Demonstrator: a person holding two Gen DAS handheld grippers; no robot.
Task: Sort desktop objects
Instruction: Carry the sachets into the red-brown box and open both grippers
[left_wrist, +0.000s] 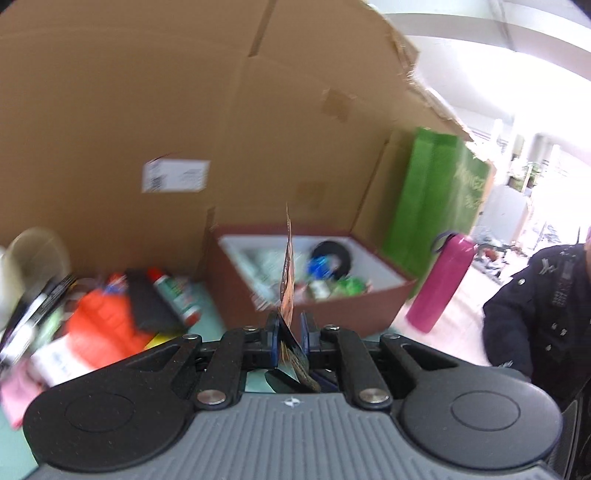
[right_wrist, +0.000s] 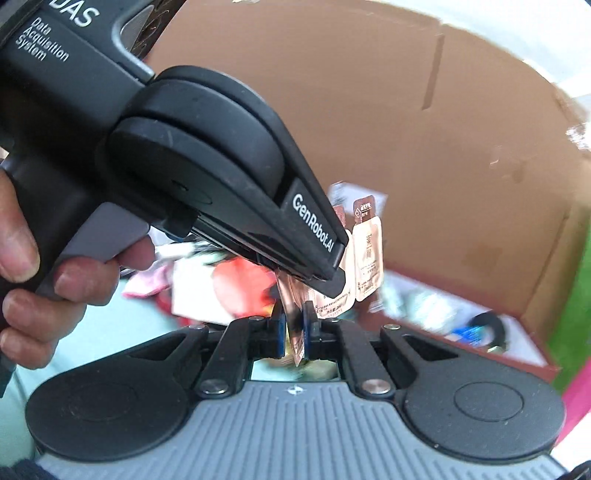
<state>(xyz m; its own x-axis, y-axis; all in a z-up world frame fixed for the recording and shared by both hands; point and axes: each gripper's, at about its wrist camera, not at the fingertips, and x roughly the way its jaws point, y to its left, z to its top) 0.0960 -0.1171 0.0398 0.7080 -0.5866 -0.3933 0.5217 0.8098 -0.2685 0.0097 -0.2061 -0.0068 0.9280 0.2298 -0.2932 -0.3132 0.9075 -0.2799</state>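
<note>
Both grippers hold a strip of pink-copper sample sachets. My left gripper is shut on the strip, which shows edge-on rising between its blue pads. In the right wrist view the left gripper comes in from the upper left and clamps the sachets from above. My right gripper is shut on the strip's lower end. A red-brown box with a white inside holds several sorted items, behind the strip.
A pile of desktop objects lies left on the pale green table: an orange pack, a spray can, a tape roll. A big cardboard sheet, a green bag, a magenta bottle and a person surround it.
</note>
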